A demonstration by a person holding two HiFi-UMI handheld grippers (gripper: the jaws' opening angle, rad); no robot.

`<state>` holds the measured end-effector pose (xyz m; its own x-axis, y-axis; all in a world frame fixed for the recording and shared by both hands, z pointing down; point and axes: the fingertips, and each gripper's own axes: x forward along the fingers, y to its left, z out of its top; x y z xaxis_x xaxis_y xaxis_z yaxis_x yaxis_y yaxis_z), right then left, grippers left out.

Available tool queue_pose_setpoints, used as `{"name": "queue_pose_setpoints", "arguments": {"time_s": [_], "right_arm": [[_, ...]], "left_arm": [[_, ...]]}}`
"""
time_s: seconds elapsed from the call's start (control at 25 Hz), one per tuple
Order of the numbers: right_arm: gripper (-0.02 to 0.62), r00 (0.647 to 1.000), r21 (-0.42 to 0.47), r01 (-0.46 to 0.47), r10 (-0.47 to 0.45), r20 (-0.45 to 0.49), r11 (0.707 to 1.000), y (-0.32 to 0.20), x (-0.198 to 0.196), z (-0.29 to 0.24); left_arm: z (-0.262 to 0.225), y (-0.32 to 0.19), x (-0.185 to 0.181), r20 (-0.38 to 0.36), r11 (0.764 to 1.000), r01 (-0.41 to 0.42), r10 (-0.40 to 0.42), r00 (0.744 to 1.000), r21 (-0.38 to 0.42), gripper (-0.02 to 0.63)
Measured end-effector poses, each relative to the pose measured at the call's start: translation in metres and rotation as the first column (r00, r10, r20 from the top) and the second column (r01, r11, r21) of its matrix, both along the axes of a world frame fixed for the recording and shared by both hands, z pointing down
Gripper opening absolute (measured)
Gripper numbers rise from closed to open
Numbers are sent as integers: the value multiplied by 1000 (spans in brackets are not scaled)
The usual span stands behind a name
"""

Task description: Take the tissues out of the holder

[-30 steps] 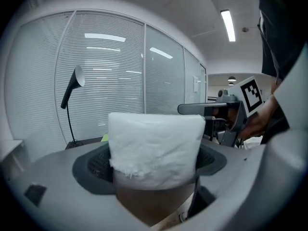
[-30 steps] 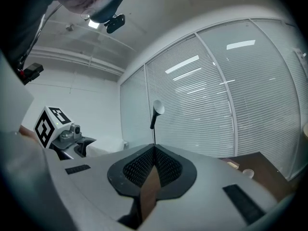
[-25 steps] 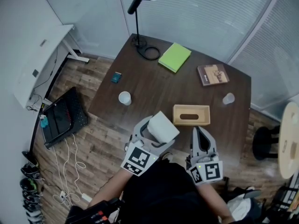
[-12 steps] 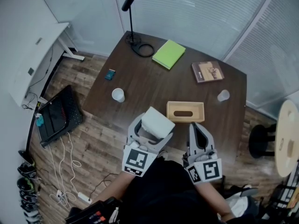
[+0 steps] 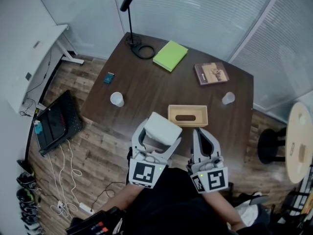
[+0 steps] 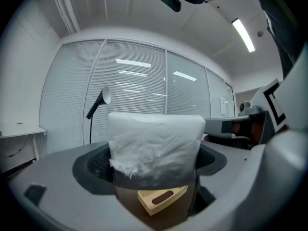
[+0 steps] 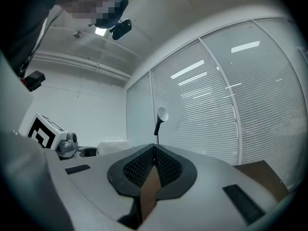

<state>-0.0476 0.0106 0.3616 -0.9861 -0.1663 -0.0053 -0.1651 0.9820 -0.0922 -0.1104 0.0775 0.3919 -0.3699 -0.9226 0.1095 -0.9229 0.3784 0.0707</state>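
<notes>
Left gripper (image 5: 160, 132) spread wide, clamped on white tissue pack (image 5: 164, 127), seemingly clear of wooden holder (image 5: 173, 115) on table (image 5: 151, 84). Right gripper (image 5: 201, 132) pressed shut, nothing held.

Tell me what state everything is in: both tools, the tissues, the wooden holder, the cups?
Left tool: clamped on the tissue pack.
Tissue pack: held up, off the table.
Right tool: shut, empty.
Wooden holder: flat on the table, nothing poking from its slot.
White cup: upright.
Clear cup: upright.
</notes>
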Motion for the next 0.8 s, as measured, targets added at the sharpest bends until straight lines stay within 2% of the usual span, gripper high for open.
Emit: {"name": "queue_pose_setpoints", "arguments": {"time_s": [0.12,0.24,0.32,0.48,0.8], "right_arm": [[9,1000,4,-10,10,13,1000,-7,3,-3],[9,1000,9,-18,18,12,1000,-10,5,-4],[9,1000,22,-19,19,5,1000,-9,6,-4],[9,999,66,-37,37,-5,997,-8,9,-4],[9,997,100,-72,74,-16,992,-17,20,-2]], "left_arm": [[-6,0,-4,27,999,41,-41,999,13,469],[-19,0,-5,110,997,71,-73,991,24,469],[-27,1,-5,135,995,90,-95,986,43,469],[-35,0,-4,134,993,101,-109,985,64,469],[-31,-4,7,152,992,104,-113,982,69,469]]}}
